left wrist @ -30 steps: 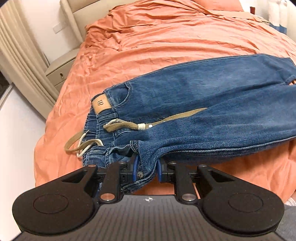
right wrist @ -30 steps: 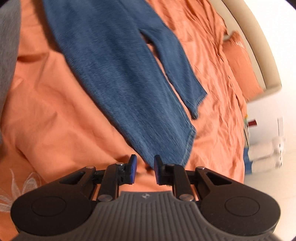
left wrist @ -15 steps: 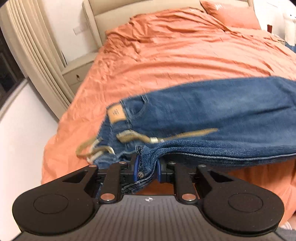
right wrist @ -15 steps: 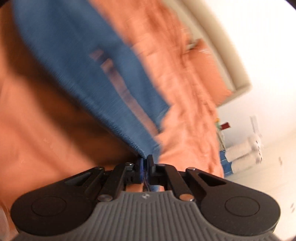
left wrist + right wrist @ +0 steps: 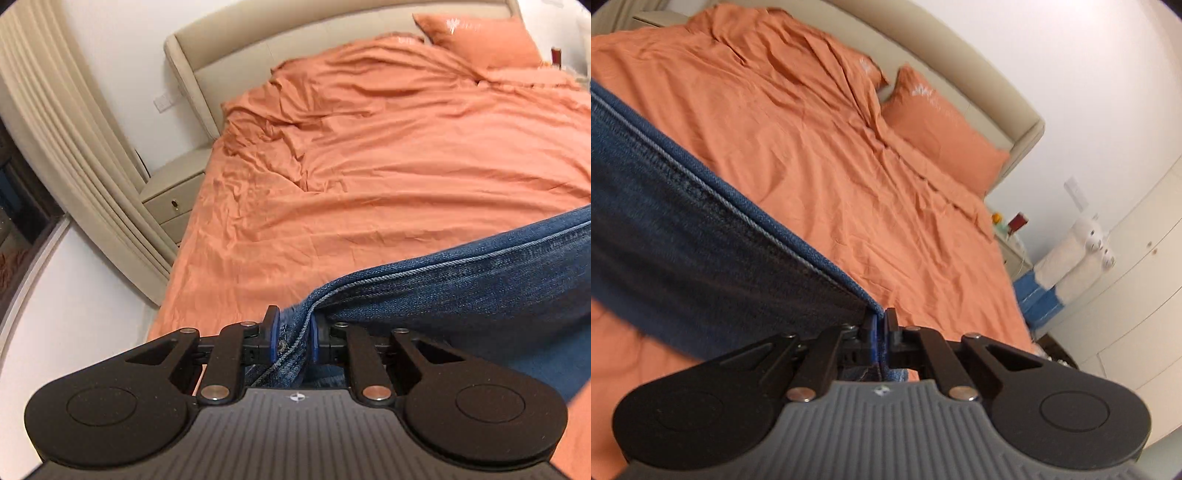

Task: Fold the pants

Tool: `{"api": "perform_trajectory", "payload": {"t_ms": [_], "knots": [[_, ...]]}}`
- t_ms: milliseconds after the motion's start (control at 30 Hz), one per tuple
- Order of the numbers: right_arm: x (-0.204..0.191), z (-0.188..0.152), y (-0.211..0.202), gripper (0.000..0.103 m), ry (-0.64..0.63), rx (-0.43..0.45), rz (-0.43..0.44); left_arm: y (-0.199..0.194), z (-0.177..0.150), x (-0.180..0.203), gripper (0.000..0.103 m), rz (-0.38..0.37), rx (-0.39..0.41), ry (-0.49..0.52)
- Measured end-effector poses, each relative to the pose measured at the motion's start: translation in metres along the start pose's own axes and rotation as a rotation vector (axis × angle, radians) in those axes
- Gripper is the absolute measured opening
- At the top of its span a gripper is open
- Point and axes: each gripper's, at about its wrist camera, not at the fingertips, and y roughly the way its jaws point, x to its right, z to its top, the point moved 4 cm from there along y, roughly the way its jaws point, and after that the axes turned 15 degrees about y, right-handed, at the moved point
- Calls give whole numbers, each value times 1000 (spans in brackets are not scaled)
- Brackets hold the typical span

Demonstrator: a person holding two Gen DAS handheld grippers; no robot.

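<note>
The pants (image 5: pixel 480 295), blue denim, hang stretched between my two hands above the bed (image 5: pixel 369 166), one end pinched in each tool. My left gripper (image 5: pixel 293 338) has its jaws clamped on a thick bunch of denim with a rivet showing, and the cloth runs off to the right along a stitched seam. My right gripper (image 5: pixel 880 334) has its jaws closed tight on a thin edge of the pants (image 5: pixel 683 236), which stretch away to the left. Below lies the rumpled orange sheet (image 5: pixel 831 166), with an orange pillow (image 5: pixel 945 129) against the beige headboard (image 5: pixel 229 62). A nightstand (image 5: pixel 173 199) stands beside the curtains (image 5: pixel 74 147).
</note>
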Motion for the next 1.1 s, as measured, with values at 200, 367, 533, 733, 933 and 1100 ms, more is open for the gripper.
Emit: {"api": "perform_trajectory", "payload": {"t_ms": [200, 367, 533, 733, 933, 1100], "knots": [[-41, 20, 97, 0, -58, -102, -3, 96, 19, 12, 18, -28, -103, 52], [-72, 18, 161, 0, -128, -187, 10, 163, 17, 35, 19, -57, -186, 111], [-93, 3, 199, 0, -164, -255, 26, 202, 10, 51, 20, -71, -218, 147], [-102, -9, 207, 0, -173, -262, 6, 193, 9, 49, 19, -48, -180, 136], [-76, 7, 160, 0, -139, -142, -36, 144, 28, 26, 19, -4, -79, 100], [-80, 8, 176, 0, -97, -195, -48, 173, 35, 35, 20, -35, -113, 107]]}}
